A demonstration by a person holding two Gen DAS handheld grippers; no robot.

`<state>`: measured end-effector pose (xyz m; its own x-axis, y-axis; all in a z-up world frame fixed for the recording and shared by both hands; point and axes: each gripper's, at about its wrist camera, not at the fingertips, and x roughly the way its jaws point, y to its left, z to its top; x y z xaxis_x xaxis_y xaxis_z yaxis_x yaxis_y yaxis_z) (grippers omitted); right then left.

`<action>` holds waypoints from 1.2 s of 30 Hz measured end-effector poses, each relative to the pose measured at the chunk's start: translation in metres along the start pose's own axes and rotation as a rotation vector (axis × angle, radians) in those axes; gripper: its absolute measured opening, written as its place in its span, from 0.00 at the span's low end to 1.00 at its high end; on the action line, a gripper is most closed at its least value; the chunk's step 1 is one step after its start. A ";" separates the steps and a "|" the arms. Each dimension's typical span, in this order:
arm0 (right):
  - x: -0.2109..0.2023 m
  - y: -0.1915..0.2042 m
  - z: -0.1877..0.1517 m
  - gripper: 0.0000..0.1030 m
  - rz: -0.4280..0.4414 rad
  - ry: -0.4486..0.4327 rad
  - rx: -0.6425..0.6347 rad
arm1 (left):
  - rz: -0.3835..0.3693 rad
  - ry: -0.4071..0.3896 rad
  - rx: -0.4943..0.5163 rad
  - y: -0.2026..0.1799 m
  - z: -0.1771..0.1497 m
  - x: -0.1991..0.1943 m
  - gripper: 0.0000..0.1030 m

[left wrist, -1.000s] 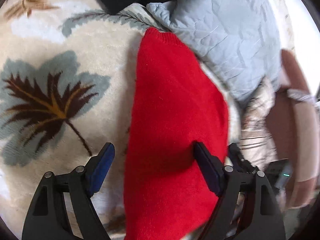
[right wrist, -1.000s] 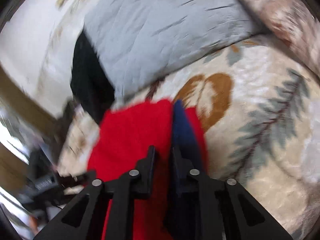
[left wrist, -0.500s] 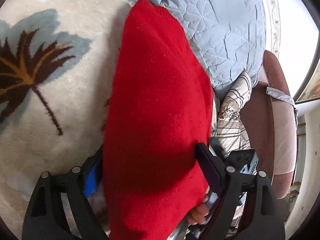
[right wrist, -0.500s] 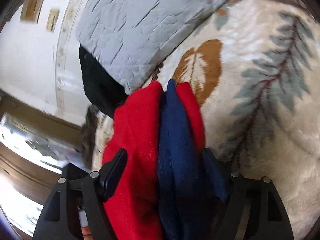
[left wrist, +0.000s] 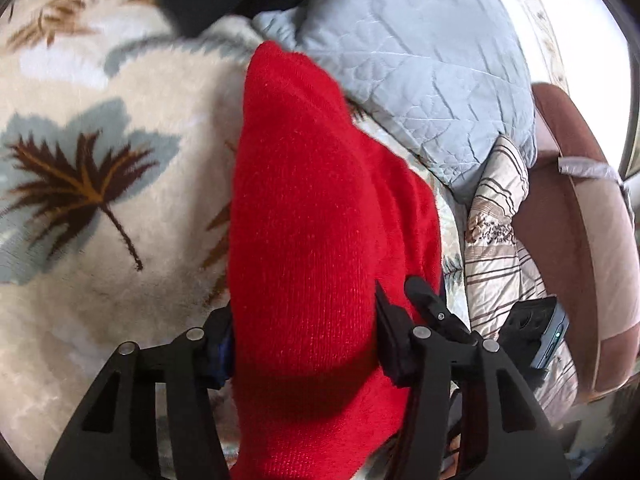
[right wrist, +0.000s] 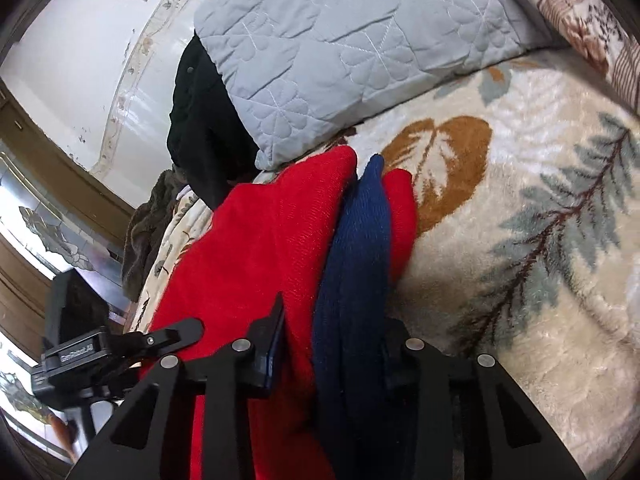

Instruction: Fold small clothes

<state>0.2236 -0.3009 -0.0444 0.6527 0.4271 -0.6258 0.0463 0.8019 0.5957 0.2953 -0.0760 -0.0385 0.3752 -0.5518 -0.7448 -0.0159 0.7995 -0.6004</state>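
Behind, grey quilt (left wrist: 420,80); both grippers' just-closing jaws clamped on red-and-navy knit (right wrist: 280,248).

red garment (left wrist: 320,240): matt fuzzy knit | navy layer (right wrist: 356,248): ribbed knit | blanket (left wrist: 100,240): plush pile | grey quilt (right wrist: 340,40): stitched smooth cloth | gripper arms: matt black plastic

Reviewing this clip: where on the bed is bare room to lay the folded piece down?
Free: the leaf-print blanket to the right of the red and navy garment, up to the grey quilt. In the left wrist view, bare blanket lies left of the garment. Crowded: the far edge, where quilt, black cloth and striped bedding bunch together.
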 end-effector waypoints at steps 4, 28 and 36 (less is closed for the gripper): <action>-0.012 0.013 -0.002 0.35 0.019 -0.005 -0.032 | 0.002 -0.023 0.021 -0.001 -0.006 -0.021 0.53; -0.006 0.120 -0.117 0.47 -0.093 0.151 -0.127 | -0.039 -0.017 -0.092 0.119 -0.072 -0.118 0.60; -0.061 0.165 -0.116 0.42 -0.111 -0.133 -0.283 | 0.157 -0.287 0.146 0.079 -0.063 -0.155 0.76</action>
<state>0.1038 -0.1465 0.0338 0.7490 0.2873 -0.5971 -0.0769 0.9327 0.3523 0.1769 0.0580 0.0113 0.6239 -0.3470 -0.7003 0.0311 0.9063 -0.4215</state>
